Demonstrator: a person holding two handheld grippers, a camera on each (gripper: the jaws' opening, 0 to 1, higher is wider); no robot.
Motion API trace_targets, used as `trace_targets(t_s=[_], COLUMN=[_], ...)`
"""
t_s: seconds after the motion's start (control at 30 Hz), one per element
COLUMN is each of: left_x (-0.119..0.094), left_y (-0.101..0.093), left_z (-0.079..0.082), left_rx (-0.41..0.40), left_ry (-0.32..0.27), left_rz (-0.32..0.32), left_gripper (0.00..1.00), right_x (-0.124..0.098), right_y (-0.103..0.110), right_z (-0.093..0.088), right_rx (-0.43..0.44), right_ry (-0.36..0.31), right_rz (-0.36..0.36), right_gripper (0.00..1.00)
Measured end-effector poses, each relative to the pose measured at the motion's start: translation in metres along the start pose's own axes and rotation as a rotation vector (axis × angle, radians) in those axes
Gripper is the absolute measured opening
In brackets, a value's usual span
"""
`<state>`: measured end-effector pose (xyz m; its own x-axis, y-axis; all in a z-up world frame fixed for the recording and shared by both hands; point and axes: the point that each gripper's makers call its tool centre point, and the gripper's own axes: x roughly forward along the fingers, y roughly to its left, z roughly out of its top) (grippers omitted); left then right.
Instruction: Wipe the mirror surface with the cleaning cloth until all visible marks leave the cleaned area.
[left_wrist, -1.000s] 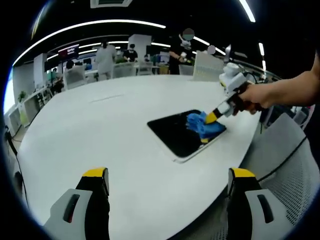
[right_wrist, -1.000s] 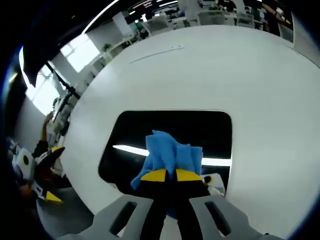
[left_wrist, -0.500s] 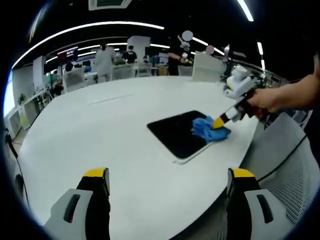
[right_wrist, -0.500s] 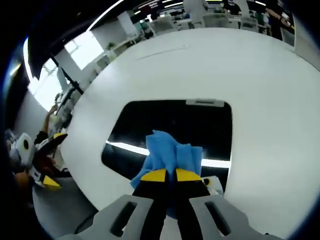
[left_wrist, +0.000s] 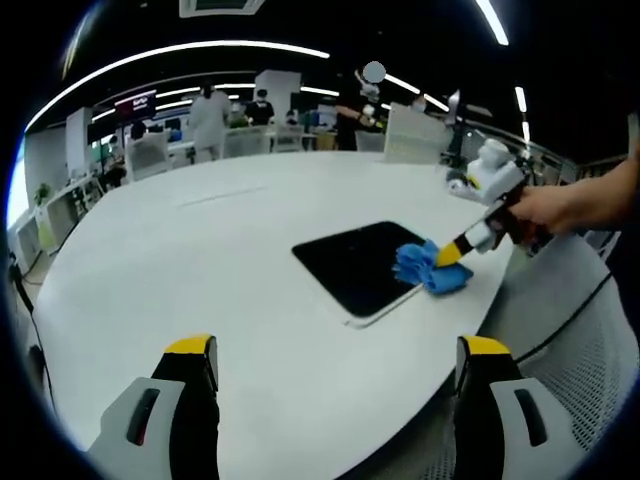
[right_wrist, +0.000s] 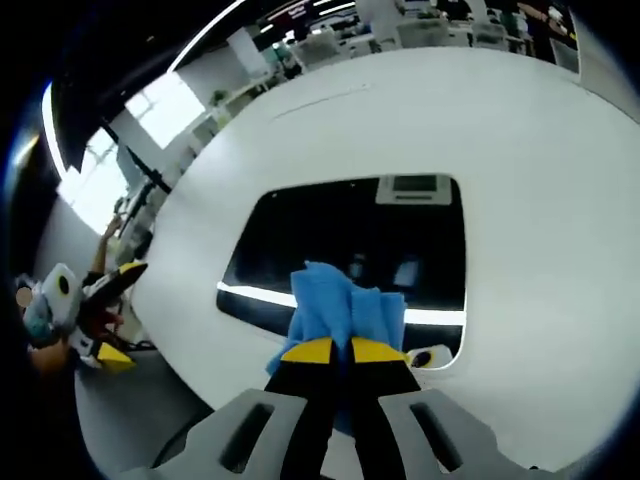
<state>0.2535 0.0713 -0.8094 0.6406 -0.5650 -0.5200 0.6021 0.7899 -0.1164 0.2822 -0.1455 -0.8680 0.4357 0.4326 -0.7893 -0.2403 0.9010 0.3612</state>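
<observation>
Left gripper view: big white round table (left_wrist: 200, 270) takes up centre of frame, dark rectangular mirror (left_wrist: 355, 265) lies flat on it right of centre, near the table's right edge. Blue cleaning cloth (left_wrist: 428, 268) sits bunched on the mirror's right end, partly over its rim onto the table. Right hand-held gripper (left_wrist: 452, 252) comes in from the right w/ yellow tips pinched on the cloth; a person's hand (left_wrist: 545, 208) holds it at mid right. Left hand-held gripper (left_wrist: 335, 350): own two jaws w/ yellow tips rise at bottom left and bottom right of frame, spread wide apart, nothing between them, hovering off the near table edge, well apart from mirror. Bkgd top of frame: office desks, chairs, several people standing, ceiling light strips. Right gripper view: right hand-held gripper (right_wrist: 332, 350) at bottom centre, yellow tips clenched together on the cleaning cloth (right_wrist: 345, 305), cloth bunched up above the tips and resting on the near edge of the mirror (right_wrist: 340, 240). Mirror is in frame centre, shows a bright light streak across its lower part and a pale reflection at its top edge. Table (right_wrist: 520, 180) surrounds it. Left hand-held gripper (right_wrist: 105, 315) is at far left of frame, beyond the table edge, yellow tips apart.
</observation>
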Motion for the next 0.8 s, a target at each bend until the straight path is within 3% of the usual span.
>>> trace_targets(t_s=[0.8], left_x=[-0.002], left_y=[0.005], left_z=[-0.002], left_rx=[-0.004], left_ry=[0.004], left_rz=[0.022], left_gripper=[0.99], right_x=[-0.007], right_y=[-0.01], right_z=[-0.003], right_rx=[0.007], right_ry=[-0.013], right_rz=[0.004], right_gripper=[0.0])
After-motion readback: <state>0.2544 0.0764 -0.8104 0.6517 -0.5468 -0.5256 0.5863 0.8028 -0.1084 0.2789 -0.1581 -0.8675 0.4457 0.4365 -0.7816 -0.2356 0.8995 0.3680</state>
